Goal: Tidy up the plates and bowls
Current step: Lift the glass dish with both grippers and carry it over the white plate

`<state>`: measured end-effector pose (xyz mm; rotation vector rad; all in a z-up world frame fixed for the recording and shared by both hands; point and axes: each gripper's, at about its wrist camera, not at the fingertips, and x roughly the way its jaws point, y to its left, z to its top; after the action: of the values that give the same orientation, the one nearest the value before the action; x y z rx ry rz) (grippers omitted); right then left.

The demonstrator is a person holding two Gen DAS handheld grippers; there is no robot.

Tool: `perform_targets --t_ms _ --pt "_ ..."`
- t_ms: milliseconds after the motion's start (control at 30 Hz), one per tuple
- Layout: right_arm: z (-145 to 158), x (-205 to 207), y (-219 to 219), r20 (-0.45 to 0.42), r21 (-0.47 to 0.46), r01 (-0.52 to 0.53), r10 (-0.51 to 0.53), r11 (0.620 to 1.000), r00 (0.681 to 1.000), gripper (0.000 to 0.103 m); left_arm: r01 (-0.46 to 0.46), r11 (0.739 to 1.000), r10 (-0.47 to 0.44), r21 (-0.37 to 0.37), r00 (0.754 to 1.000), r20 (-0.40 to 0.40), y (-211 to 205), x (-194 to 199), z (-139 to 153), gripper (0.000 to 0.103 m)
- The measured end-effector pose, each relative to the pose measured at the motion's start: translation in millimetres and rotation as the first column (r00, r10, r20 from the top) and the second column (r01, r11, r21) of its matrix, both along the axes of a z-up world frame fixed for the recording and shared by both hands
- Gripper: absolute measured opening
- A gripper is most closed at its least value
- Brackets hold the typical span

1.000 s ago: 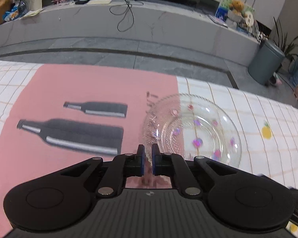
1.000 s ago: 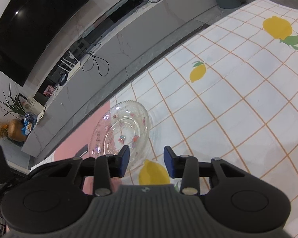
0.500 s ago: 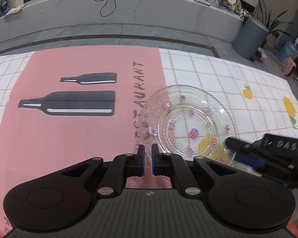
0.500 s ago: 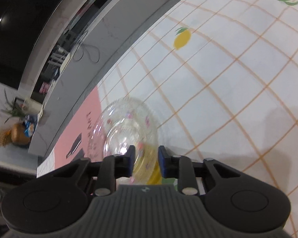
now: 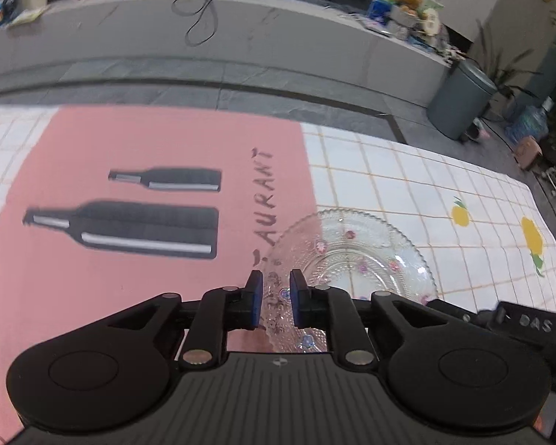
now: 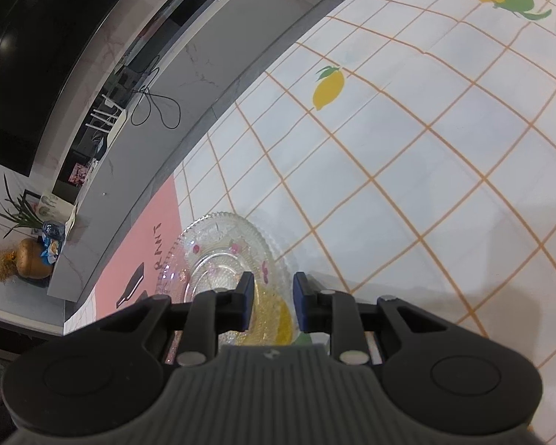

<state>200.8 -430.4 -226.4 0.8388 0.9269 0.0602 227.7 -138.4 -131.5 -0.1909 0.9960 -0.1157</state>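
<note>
A clear glass plate (image 5: 356,256) with small pink and purple flowers lies half on the pink mat, half on the checked cloth. Its left rim shows between the blue pads of my left gripper (image 5: 276,289), whose jaws are opening and do not press on it. In the right wrist view the same plate (image 6: 222,244) has its near rim between the pads of my right gripper (image 6: 272,296), which is shut on it; a shadow under that side suggests a slight tilt. The right gripper's black body (image 5: 530,324) reaches in at the plate's right side.
The pink mat (image 5: 129,222) carries printed black bottles and lettering. The white checked cloth (image 6: 426,148) with lemons stretches to the right. Beyond the table's far edge run a grey floor, a low marble bench (image 5: 241,48) and a grey bin (image 5: 459,104).
My left gripper went from shut to slightly open, and the plate's rim now sits between its pads. My right gripper narrowed its jaws and moved onto the plate's near rim.
</note>
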Motion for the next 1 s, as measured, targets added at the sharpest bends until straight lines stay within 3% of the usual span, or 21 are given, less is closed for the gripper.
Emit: perform_targets --t_ms 267,433,667,1000 --pt "-4 2 3 0.001 0.031 -0.020 0.020 0.999 1.000 0.018 -0.094 0.988 0.092 -0.122 0.995 -0.023 13 3 -18 0.019" --pt "-6 2 3 -0.013 0.033 -0.016 0.017 0.999 1.000 0.009 -0.117 0.986 0.116 -0.119 0.993 -0.022 13 3 -16 0.015" --pt "2 -1 -1 -0.022 0.014 0.004 -0.003 1.000 1.000 0.008 -0.148 0.979 0.146 -0.141 0.989 -0.022 12 -11 -7 0.009" --pt "2 -11 0 -0.072 0.114 -0.013 0.021 0.993 0.997 0.006 -0.231 0.959 0.231 -0.165 0.973 -0.016 26 -40 18 0.008"
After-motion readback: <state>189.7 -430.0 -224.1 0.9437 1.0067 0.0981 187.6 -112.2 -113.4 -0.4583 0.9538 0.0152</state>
